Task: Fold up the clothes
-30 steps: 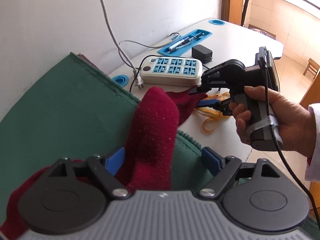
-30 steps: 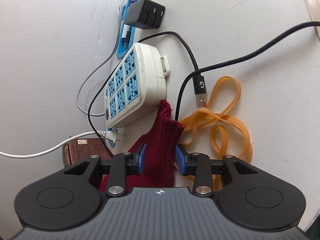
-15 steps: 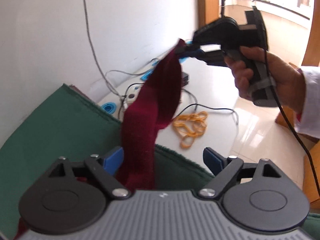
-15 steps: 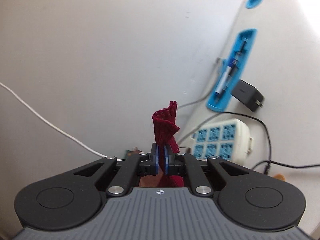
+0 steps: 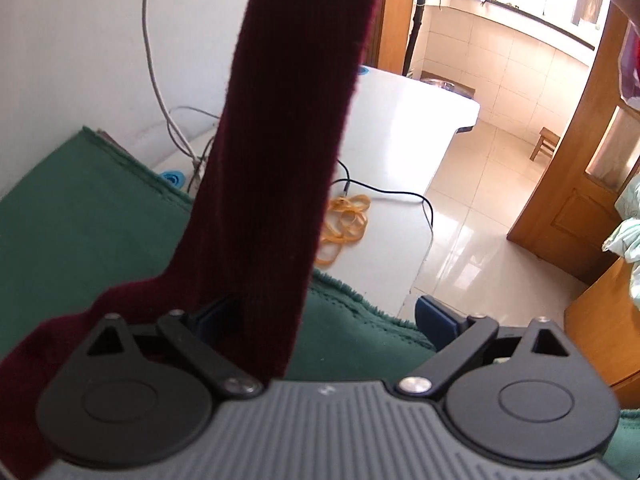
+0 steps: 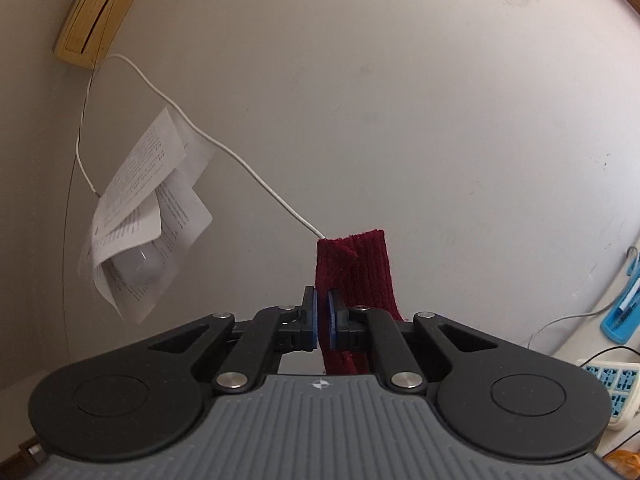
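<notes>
A dark red knitted garment (image 5: 280, 140) rises as a long taut strip from the green cloth (image 5: 80, 220) to beyond the top of the left wrist view. Its lower part passes between the fingers of my left gripper (image 5: 326, 318), close to the left pad. The jaws are opening wide and the right pad stands clear of the fabric. My right gripper (image 6: 322, 316) is held high, facing the wall, and is shut on the garment's end (image 6: 356, 268), which sticks up past the pads.
The green cloth covers the near part of a white table (image 5: 400, 140). Orange rubber bands (image 5: 344, 220) and a black cable lie there. A power strip (image 6: 608, 384) and blue tray (image 6: 624, 312) sit by the wall. A paper-wrapped bulb (image 6: 136, 232) hangs from a white cord.
The right gripper closed on the garment's end and lifted it high, out of the left wrist view. The garment went from slumped to stretched upward. The left jaws widened a little.
</notes>
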Available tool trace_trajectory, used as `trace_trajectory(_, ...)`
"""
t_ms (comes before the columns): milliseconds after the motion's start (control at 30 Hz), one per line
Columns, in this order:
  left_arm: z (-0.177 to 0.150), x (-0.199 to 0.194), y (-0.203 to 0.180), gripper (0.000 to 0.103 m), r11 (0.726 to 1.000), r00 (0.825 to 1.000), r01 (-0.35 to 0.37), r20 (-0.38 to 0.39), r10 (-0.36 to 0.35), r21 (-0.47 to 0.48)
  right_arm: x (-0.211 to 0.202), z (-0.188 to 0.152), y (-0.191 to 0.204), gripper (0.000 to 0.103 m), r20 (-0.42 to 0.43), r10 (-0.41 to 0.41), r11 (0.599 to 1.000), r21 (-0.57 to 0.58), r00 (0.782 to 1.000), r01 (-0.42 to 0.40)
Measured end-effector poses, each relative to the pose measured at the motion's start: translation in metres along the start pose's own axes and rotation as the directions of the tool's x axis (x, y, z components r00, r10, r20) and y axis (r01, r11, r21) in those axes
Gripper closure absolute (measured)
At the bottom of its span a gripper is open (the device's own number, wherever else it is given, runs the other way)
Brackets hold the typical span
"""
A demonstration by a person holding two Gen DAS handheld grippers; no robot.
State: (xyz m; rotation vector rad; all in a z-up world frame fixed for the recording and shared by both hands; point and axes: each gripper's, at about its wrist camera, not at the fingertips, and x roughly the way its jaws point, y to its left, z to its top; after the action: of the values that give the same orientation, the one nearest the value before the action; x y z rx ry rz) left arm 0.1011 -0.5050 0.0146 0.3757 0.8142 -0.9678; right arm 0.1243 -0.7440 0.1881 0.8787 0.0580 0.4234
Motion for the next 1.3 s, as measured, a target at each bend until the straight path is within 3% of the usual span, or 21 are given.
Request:
trace_trajectory(133, -0.006, 0.007, -0.003, 0.005, 1.0, 1.0, 0.01, 0.019, -0.01, -0.02, 0.008, -0.013, -0.014, 0.097, -0.049, -0.075, 0.997, 0.009, 0.996, 0.075)
trace_trajectory(200, -0.004, 0.005, -0.001, 0.005, 0.998, 0.999, 0.031, 0.036, -0.029, -0.05, 0.008, -0.012, -0.019, 0.097, -0.052, -0.073, 0.996, 0.05, 0.996, 0.076)
trace_trajectory(300, 0.003, -0.001, 0.005, 0.007, 0.994, 0.997, 0.049, 0.067, -0.042, -0.098, 0.009, -0.01, -0.013, 0.097, -0.039, -0.021, 0.997, 0.073, 0.999, 0.024)
trace_trajectory(433, -0.01, -0.025, 0.023, 0.008, 0.994, 0.997, 0.015, 0.079, -0.006, -0.109, 0.027, -0.012, 0.005, 0.097, -0.081, 0.081, 0.992, 0.108, 0.993, -0.072)
trace_trajectory(567, -0.041, -0.047, 0.057, 0.013, 0.994, 0.997, -0.071, -0.004, 0.071, -0.08, 0.06, -0.027, 0.029, 0.097, -0.143, 0.155, 0.979, 0.155, 0.978, -0.133)
trace_trajectory(667, -0.057, -0.063, 0.083, 0.014, 0.993, 0.996, -0.078, -0.044, 0.074, -0.089, 0.087, -0.047, 0.054, 0.097, -0.188, 0.192, 0.973, 0.161, 0.963, -0.163)
trace_trajectory(767, -0.065, -0.094, 0.09, 0.008, 0.996, 0.998, -0.058, 0.032, 0.06, -0.069, 0.108, -0.074, 0.083, 0.097, -0.24, 0.208, 0.975, 0.134, 0.948, -0.18)
trace_trajectory(867, -0.073, -0.132, 0.099, 0.004, 0.994, 0.985, -0.016, 0.17, 0.035, -0.11, 0.123, -0.112, 0.107, 0.097, -0.289, 0.169, 0.985, 0.087, 0.942, -0.15)
trace_trajectory(967, -0.079, -0.161, 0.107, 0.003, 0.989, 0.967, -0.006, 0.25, 0.043, -0.146, 0.133, -0.153, 0.128, 0.097, -0.325, 0.111, 0.994, 0.027, 0.939, -0.108)
trace_trajectory(1100, -0.086, -0.183, 0.113, 0.001, 0.976, 0.947, 0.008, 0.316, 0.063, -0.217, 0.144, -0.211, 0.162, 0.097, -0.365, 0.006, 0.991, -0.122, 0.931, -0.054)
trace_trajectory(1233, -0.1, -0.185, 0.117, 0.001, 0.948, 0.927, -0.021, 0.349, 0.137, -0.317, 0.148, -0.26, 0.188, 0.097, -0.431, -0.092, 0.968, -0.252, 0.898, -0.022)
trace_trajectory(1300, -0.109, -0.179, 0.126, 0.001, 0.93, 0.929, -0.034, 0.331, 0.164, -0.365, 0.151, -0.281, 0.194, 0.097, -0.469, -0.124, 0.956, -0.291, 0.875, -0.021)
